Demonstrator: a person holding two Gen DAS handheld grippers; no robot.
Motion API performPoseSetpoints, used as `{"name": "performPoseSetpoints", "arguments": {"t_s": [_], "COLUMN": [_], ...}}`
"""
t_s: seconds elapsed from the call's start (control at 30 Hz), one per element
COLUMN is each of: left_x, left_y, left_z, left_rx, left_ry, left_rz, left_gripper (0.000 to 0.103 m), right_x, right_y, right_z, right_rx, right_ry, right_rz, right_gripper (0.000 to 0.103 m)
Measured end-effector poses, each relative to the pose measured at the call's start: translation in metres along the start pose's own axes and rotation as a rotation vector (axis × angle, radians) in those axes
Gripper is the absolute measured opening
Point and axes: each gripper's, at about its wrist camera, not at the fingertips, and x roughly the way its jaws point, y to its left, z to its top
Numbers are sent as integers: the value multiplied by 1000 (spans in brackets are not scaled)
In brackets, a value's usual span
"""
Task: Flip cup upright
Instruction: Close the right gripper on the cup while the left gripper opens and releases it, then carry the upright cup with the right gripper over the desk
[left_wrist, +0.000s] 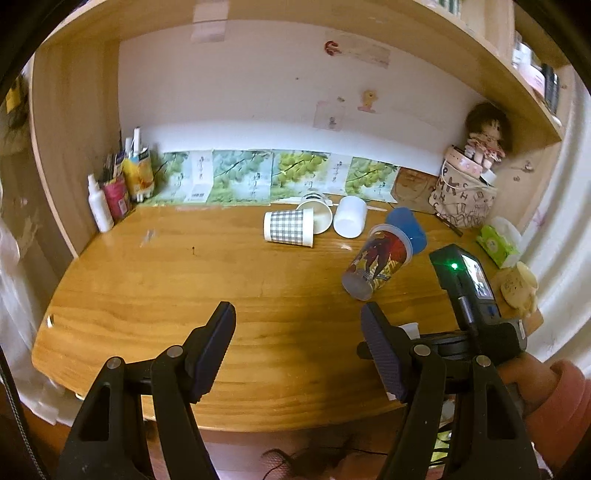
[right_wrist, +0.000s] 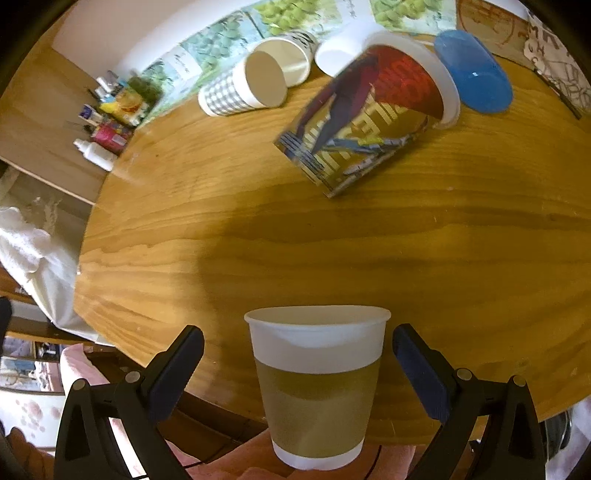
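Observation:
A white paper cup with a tan band (right_wrist: 317, 384) looks upright at the wooden table's front edge (right_wrist: 369, 258). It sits between the fingers of my right gripper (right_wrist: 297, 332), which is open, with a gap on each side of the cup. My left gripper (left_wrist: 297, 321) hangs open and empty over the front of the table. Beyond it, several cups lie on their sides: a printed red and gold cup (left_wrist: 376, 262), a checked cup (left_wrist: 288, 226), a plain white cup (left_wrist: 350, 216) and a blue cup (left_wrist: 406, 225).
Bottles and pens (left_wrist: 118, 188) crowd the back left corner. A patterned bag with a doll (left_wrist: 465, 192), a green tissue pack (left_wrist: 496, 240) and a cream toy (left_wrist: 519, 288) sit on the right. A hand in a pink sleeve (left_wrist: 554, 391) holds the right gripper's body (left_wrist: 465, 280).

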Motion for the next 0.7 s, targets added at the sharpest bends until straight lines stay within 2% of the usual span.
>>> {"name": "performPoseSetpoints", "arguments": {"t_s": [0.07, 0.13, 0.23, 0.47, 0.7], "left_x": [0, 0, 0, 1, 4], "left_y": [-1, -2, -3, -4, -6], "left_z": [0, 0, -1, 0, 1], "left_rx": [20, 47, 74, 106, 120], "left_ry": [-2, 0, 5, 9, 12], "left_rz": [-6, 3, 11, 14, 18], "left_gripper": [74, 74, 74, 74, 74], "right_x": [1, 1, 3, 0, -19], "right_y": [2, 2, 3, 7, 18], "right_z": [0, 0, 0, -1, -1], "right_rx": [8, 11, 18, 10, -46], "right_ry": [-5, -10, -7, -33, -158], "right_rz": [-4, -6, -5, -4, -11], "right_gripper": [96, 82, 72, 71, 70]}}
